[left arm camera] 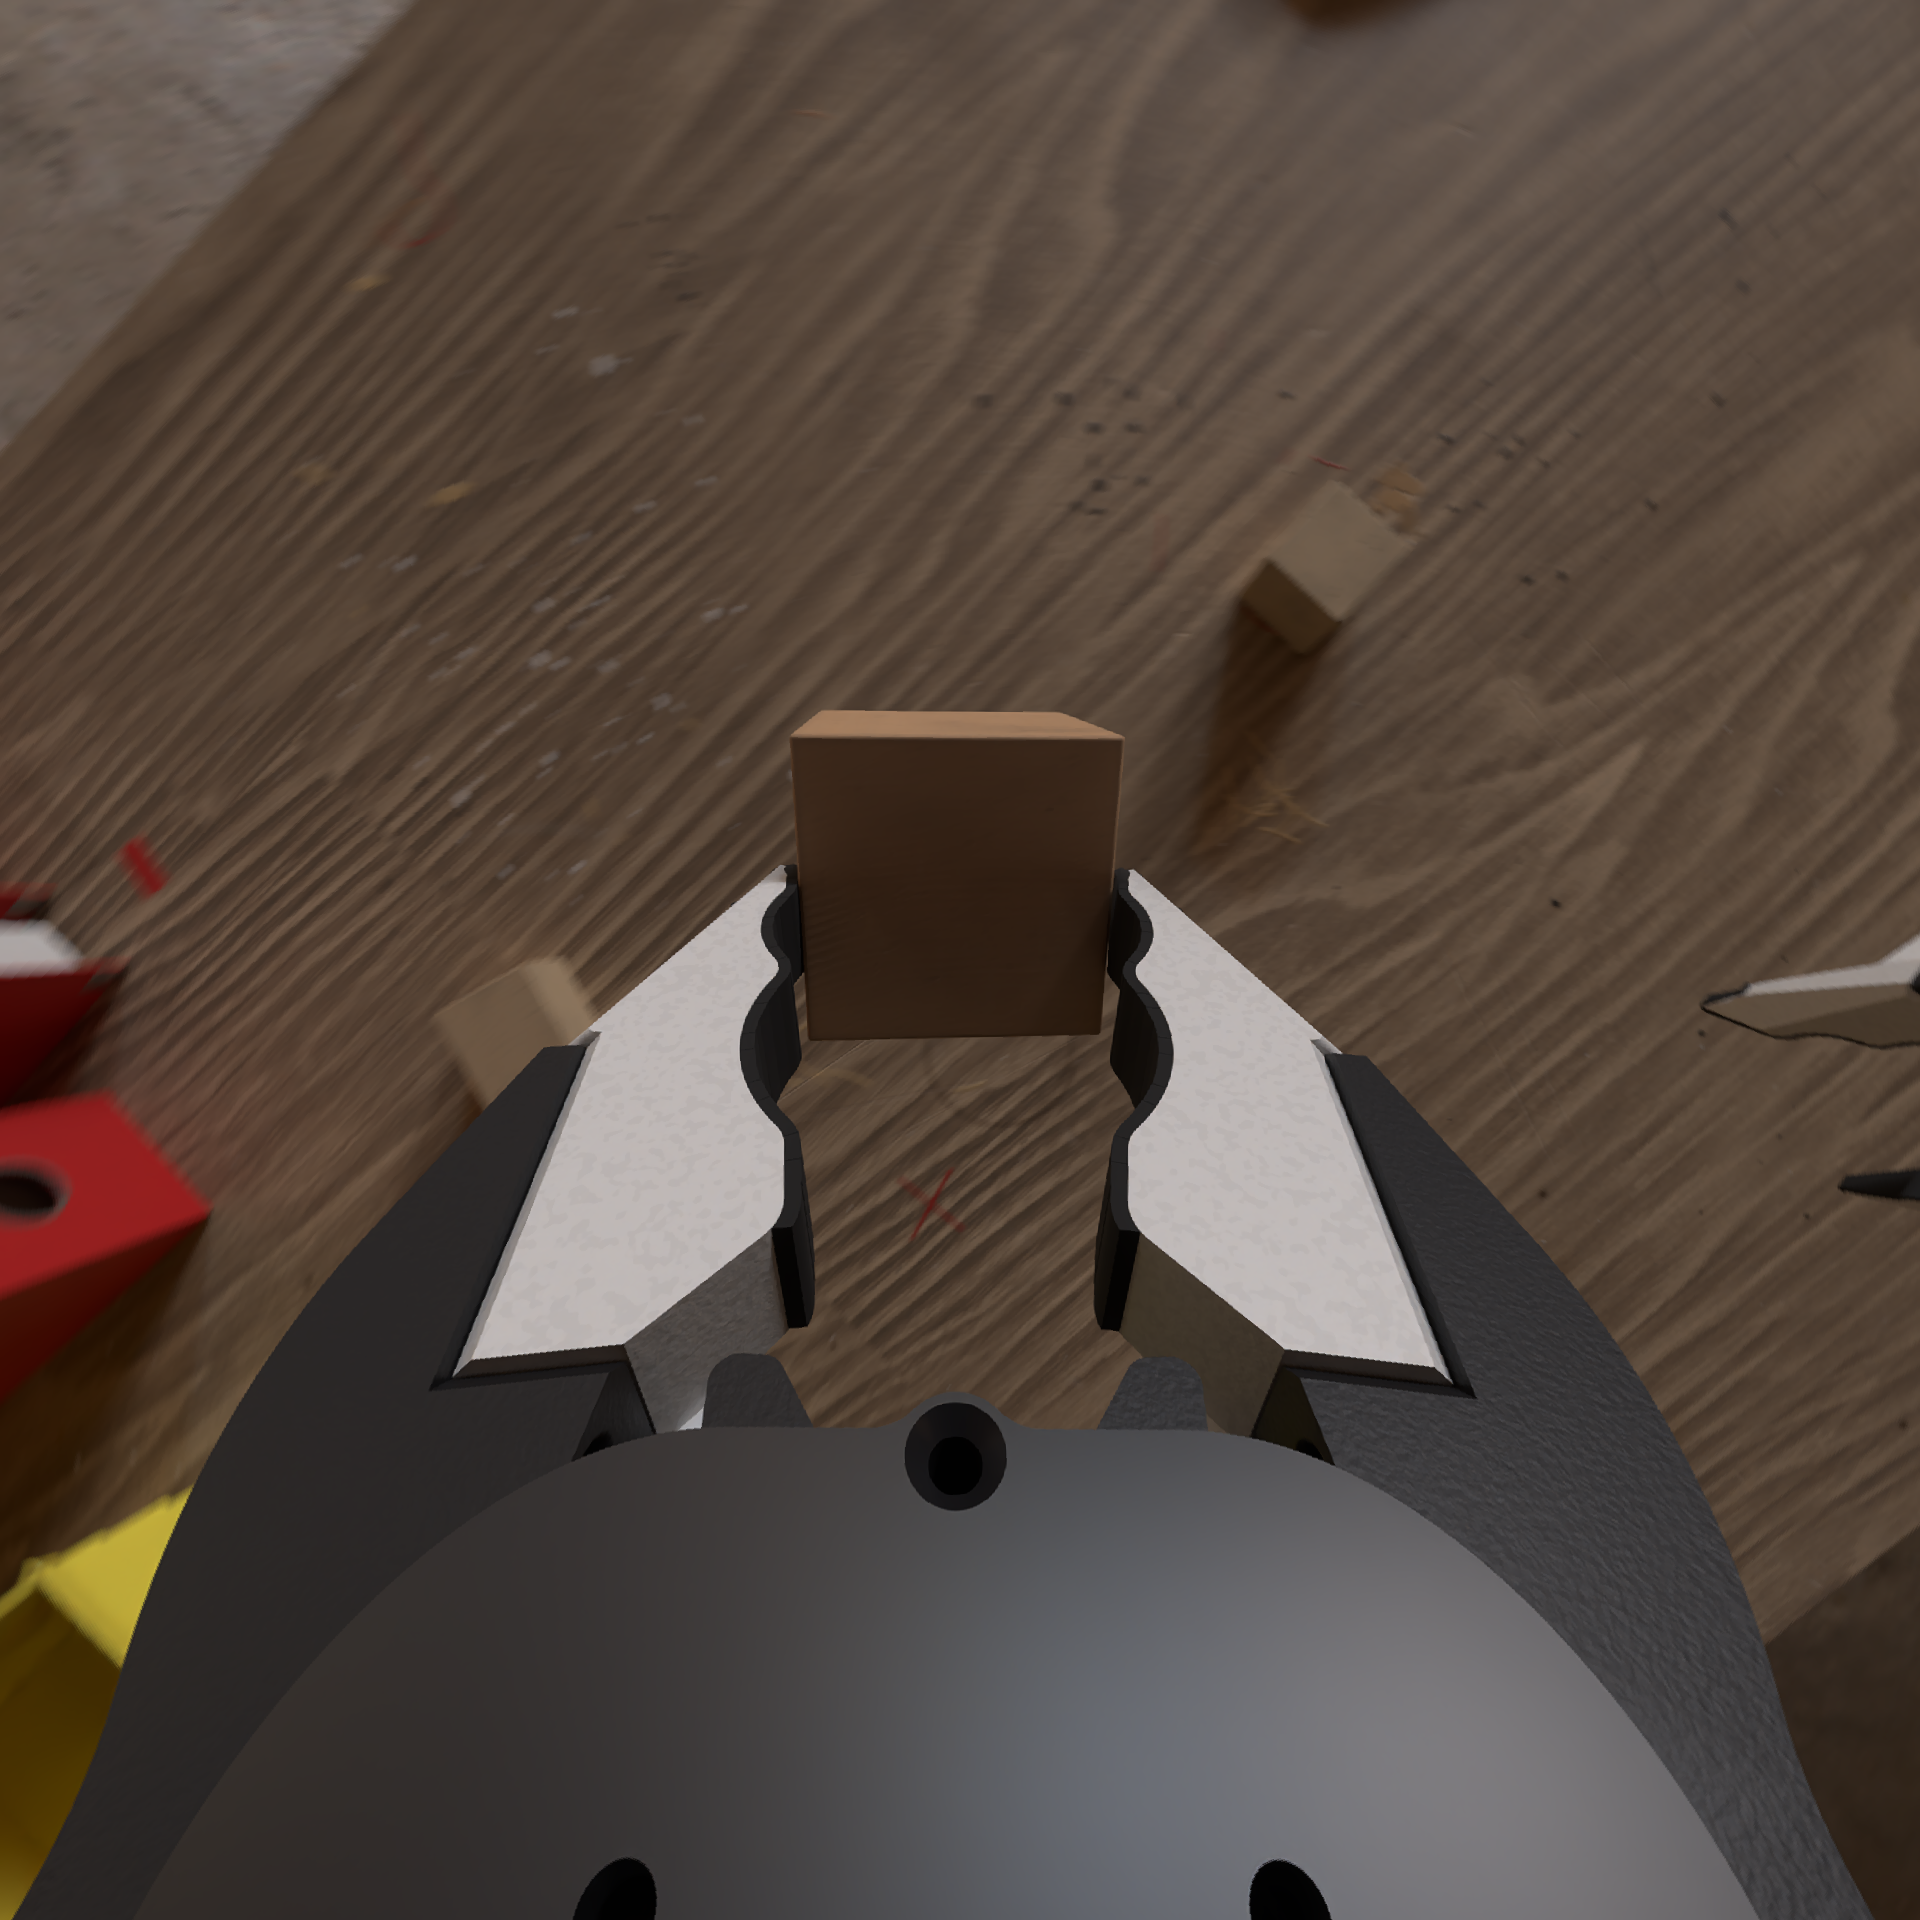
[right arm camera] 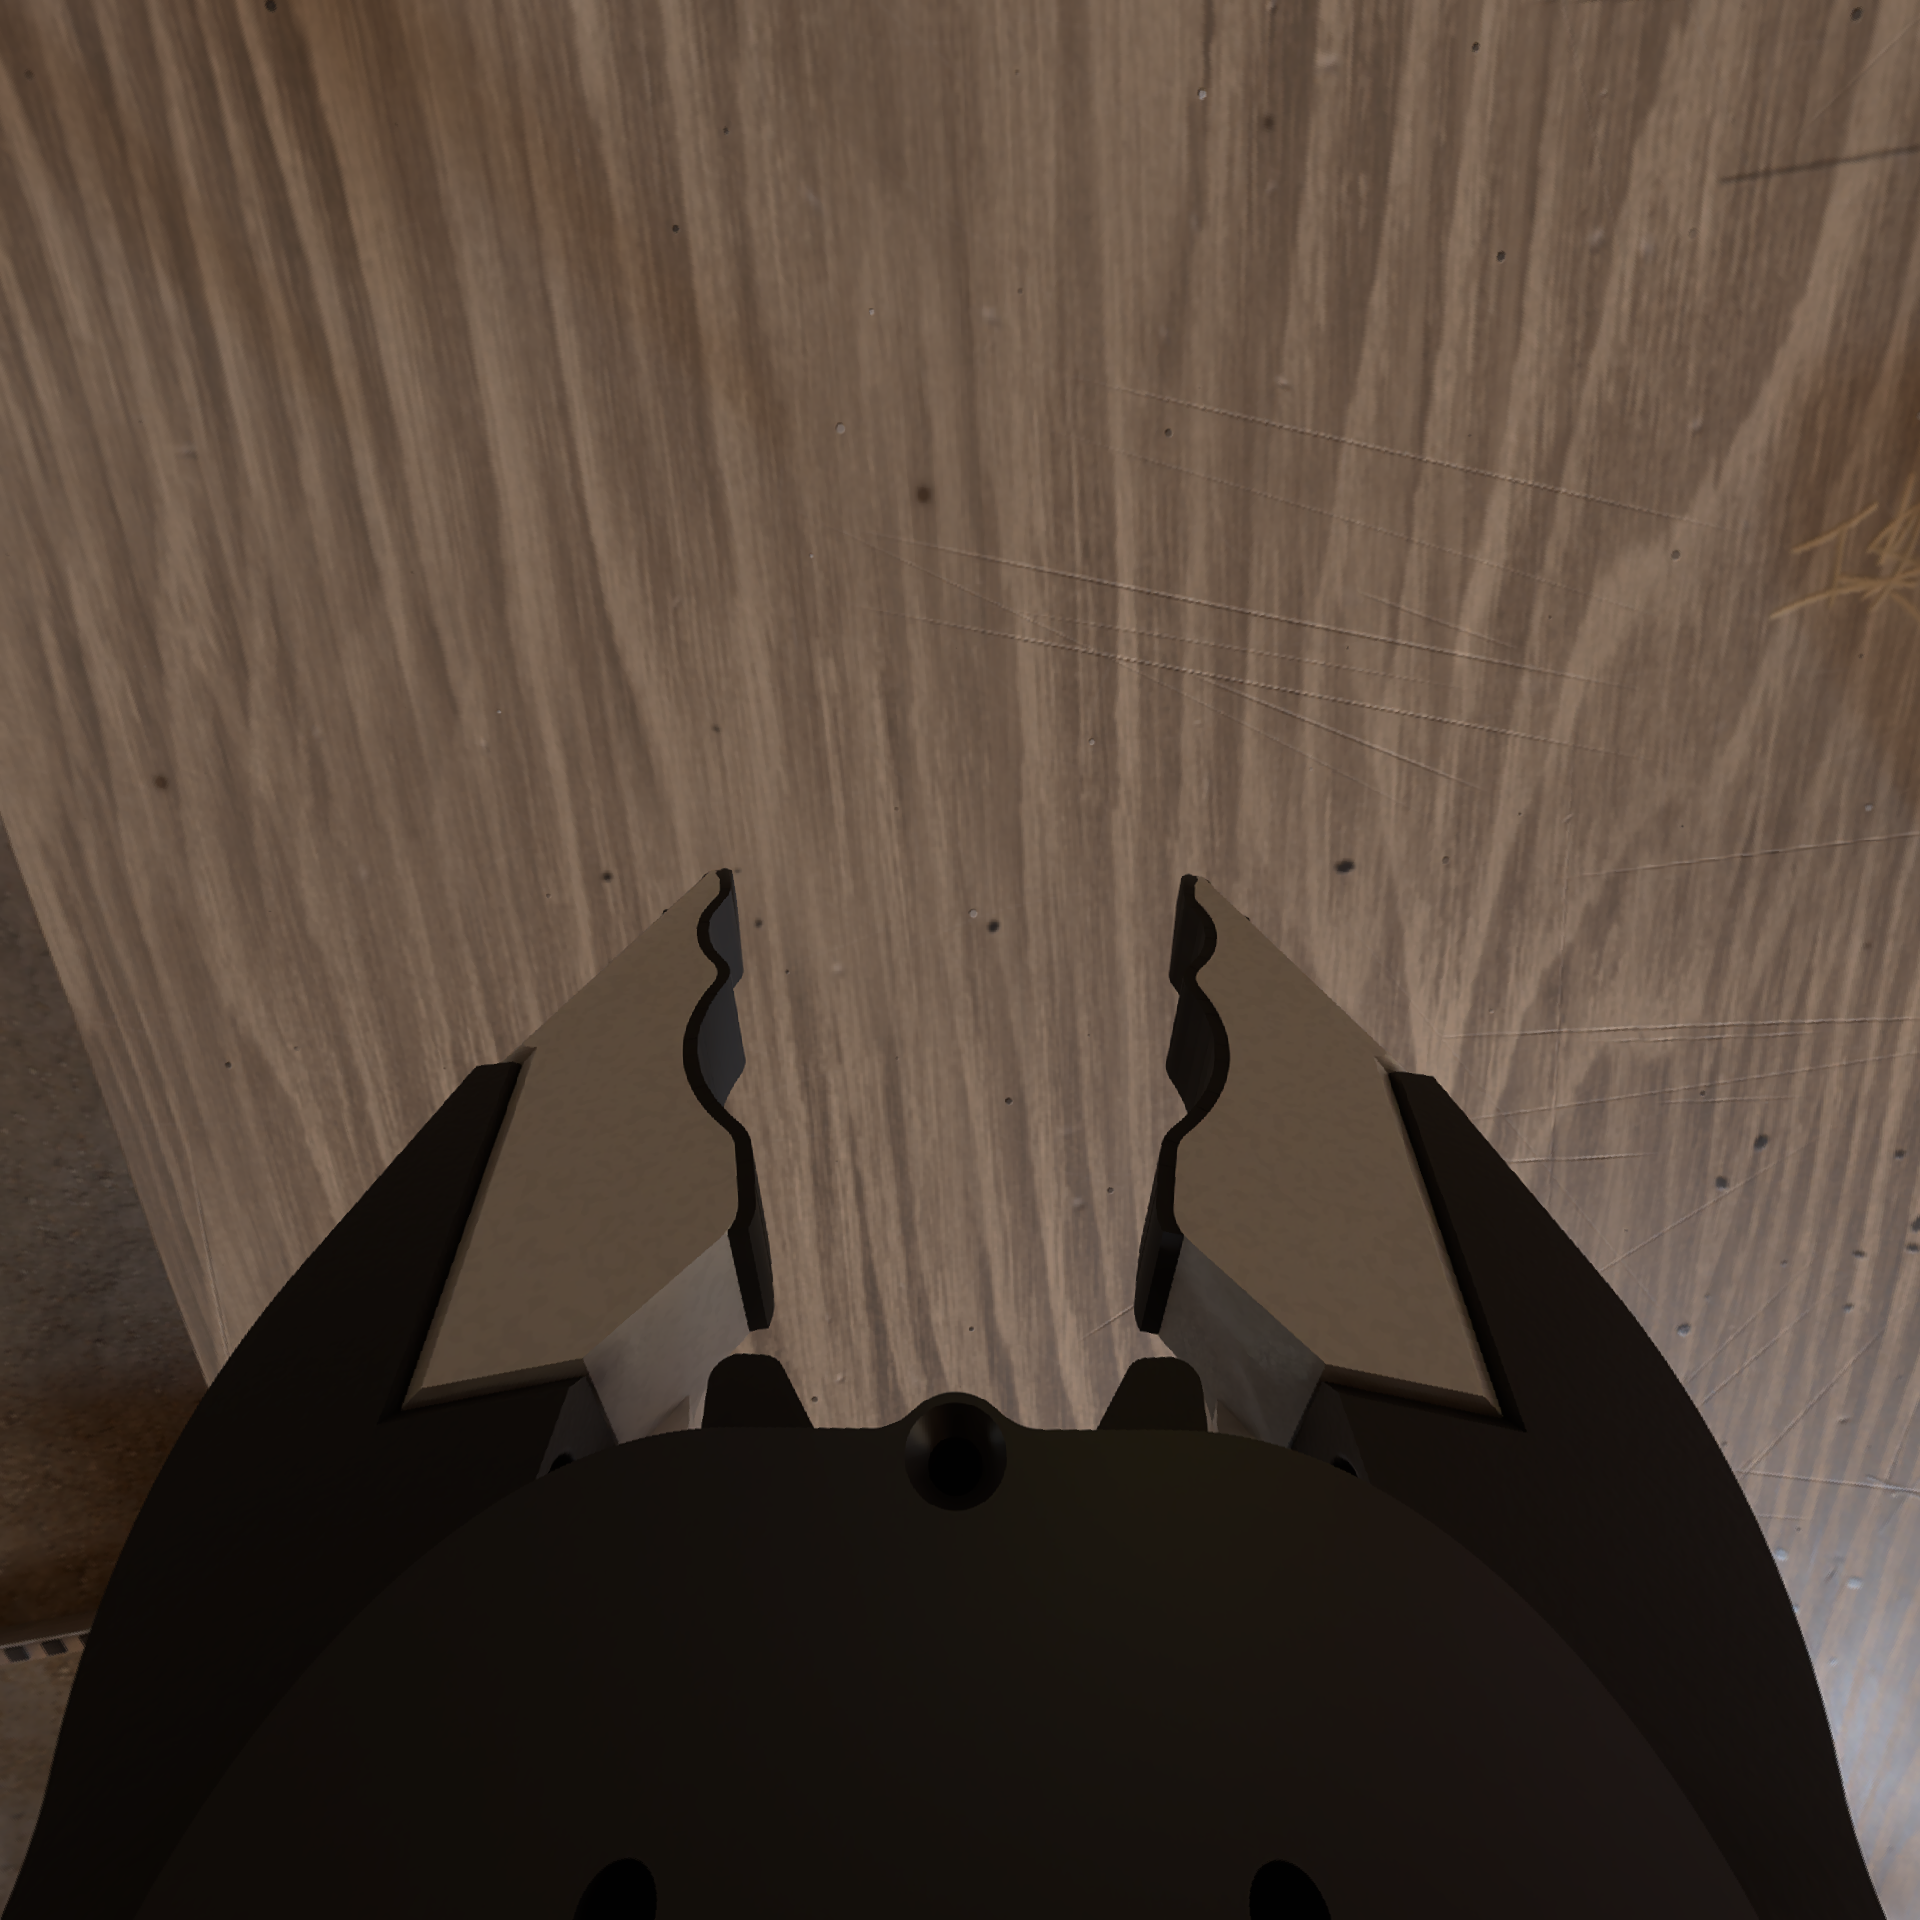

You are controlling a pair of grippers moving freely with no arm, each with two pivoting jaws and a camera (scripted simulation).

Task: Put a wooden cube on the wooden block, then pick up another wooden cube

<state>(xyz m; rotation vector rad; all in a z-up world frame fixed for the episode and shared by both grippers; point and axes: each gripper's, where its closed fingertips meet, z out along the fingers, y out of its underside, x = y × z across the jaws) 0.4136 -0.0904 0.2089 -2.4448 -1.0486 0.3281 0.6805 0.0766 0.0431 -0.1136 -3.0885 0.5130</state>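
Note:
In the left wrist view, my left gripper (left arm camera: 954, 906) is shut on a dark brown wooden cube (left arm camera: 954, 831), gripped by its two sides at the fingertips and held above the wooden table (left arm camera: 935, 364). A pale wooden block (left arm camera: 1320, 566) lies on the table ahead to the right, apart from the cube. Another pale wooden piece (left arm camera: 520, 1013) lies to the left, partly hidden behind my left finger. My right gripper (right arm camera: 956, 883) is open and empty over bare tabletop; part of it shows at the right edge of the left wrist view (left arm camera: 1849, 997).
Red blocks (left arm camera: 73, 1226), one with a round hole, lie at the left edge, with a yellow block (left arm camera: 73, 1621) below them. The table's edge runs along the upper left (left arm camera: 156, 291) and shows at the left of the right wrist view (right arm camera: 94, 1039).

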